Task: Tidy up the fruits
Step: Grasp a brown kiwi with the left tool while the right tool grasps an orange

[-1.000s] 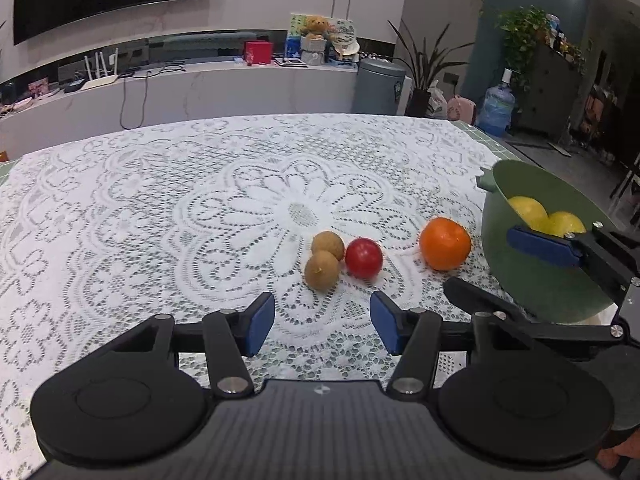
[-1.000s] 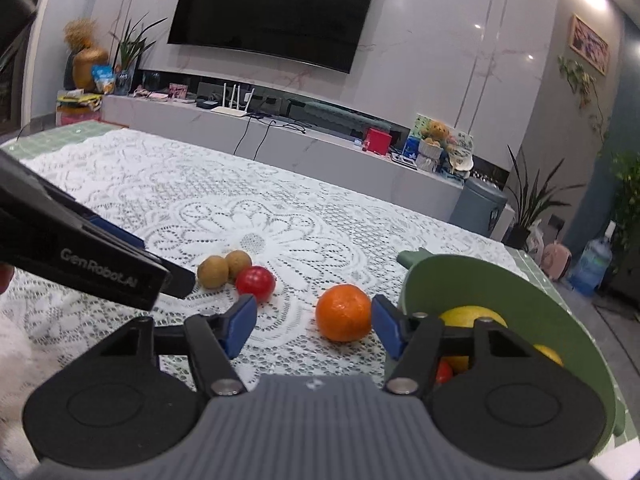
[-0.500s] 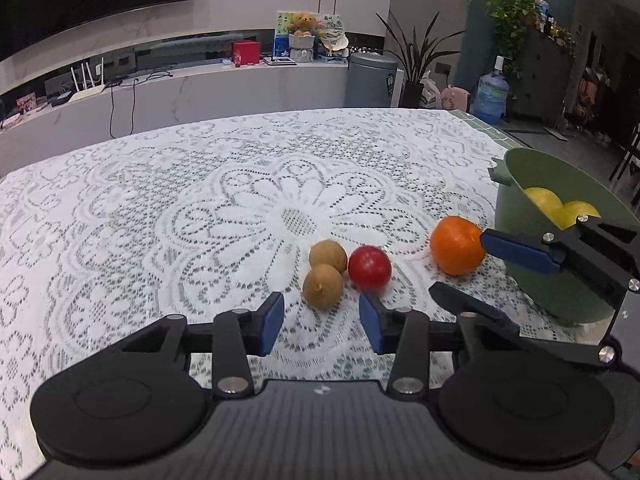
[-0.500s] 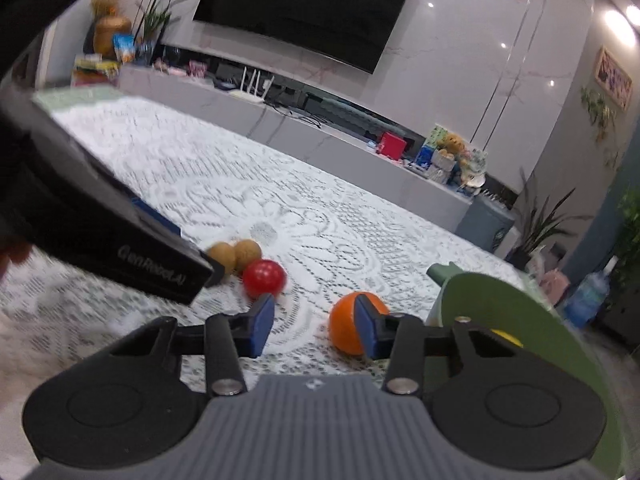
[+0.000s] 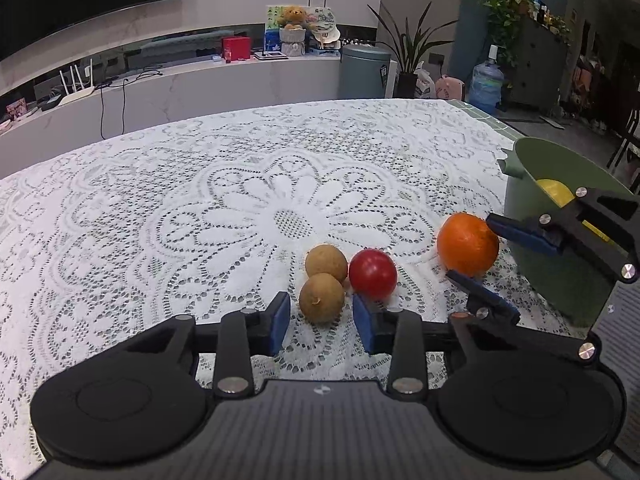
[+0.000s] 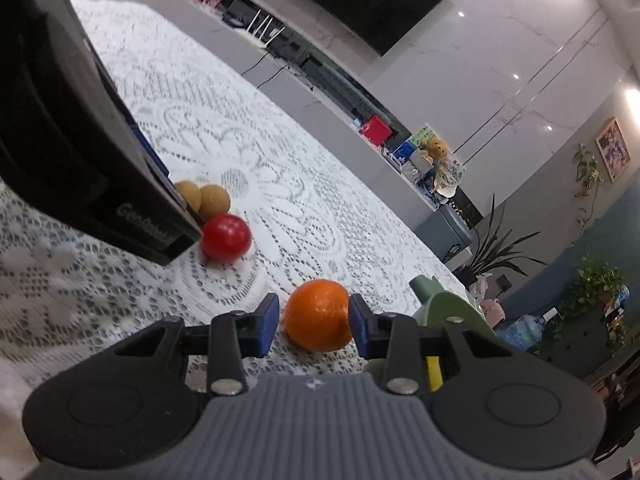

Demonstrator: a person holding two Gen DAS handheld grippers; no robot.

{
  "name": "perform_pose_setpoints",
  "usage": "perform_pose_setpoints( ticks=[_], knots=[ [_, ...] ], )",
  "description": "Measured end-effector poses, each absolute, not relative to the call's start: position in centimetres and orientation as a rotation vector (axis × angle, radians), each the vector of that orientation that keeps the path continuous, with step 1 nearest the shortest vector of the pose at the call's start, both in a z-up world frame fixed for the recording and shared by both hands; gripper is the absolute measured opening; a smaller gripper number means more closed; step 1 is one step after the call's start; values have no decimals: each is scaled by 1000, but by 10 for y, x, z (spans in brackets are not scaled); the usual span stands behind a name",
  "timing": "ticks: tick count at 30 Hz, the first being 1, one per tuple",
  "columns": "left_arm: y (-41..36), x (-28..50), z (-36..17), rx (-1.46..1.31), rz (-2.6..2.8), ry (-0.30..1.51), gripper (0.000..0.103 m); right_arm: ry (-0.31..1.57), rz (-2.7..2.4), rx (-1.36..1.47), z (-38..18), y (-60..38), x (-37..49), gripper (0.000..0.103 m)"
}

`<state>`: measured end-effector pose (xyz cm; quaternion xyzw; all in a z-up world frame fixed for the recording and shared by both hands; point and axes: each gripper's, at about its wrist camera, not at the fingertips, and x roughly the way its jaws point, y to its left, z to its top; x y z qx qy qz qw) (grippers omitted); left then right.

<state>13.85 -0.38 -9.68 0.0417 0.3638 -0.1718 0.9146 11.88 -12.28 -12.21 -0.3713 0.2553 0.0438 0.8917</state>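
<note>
Two brown round fruits lie on the lace tablecloth, the near one (image 5: 321, 297) and the far one (image 5: 326, 262), with a red fruit (image 5: 373, 273) beside them and an orange (image 5: 467, 243) further right. My left gripper (image 5: 321, 322) is open, its pads just short of the near brown fruit. My right gripper (image 6: 313, 323) is open with the orange (image 6: 319, 315) between its pads; the right pad looks to touch it. A green bowl (image 5: 560, 280) at the right holds yellow fruit (image 5: 554, 192).
The lace-covered table (image 5: 200, 200) stretches far and left. The bowl rim (image 6: 444, 304) sits right beside the orange. The left gripper's body (image 6: 80, 140) fills the left of the right wrist view, close to the red fruit (image 6: 225, 237). A counter and plants stand beyond the table.
My left gripper has moved forward to the near brown fruit. My right gripper has tilted and moved in so its pads straddle the orange.
</note>
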Motion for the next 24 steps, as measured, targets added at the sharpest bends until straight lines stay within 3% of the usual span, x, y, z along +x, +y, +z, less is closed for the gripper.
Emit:
perform_pose_setpoints(
  ticks=[10,17,24],
  knots=[
    [-3,143,-101,72,-358,753,36,529,79,-881,-136,-118,124,40],
    [-3,143,-102,75,-364,749,28,512,63,-906,-141,-118,123,37],
    [-2,141,-99,69,-361,748,28,505,83,-872,-136,-123,119,35]
  ],
)
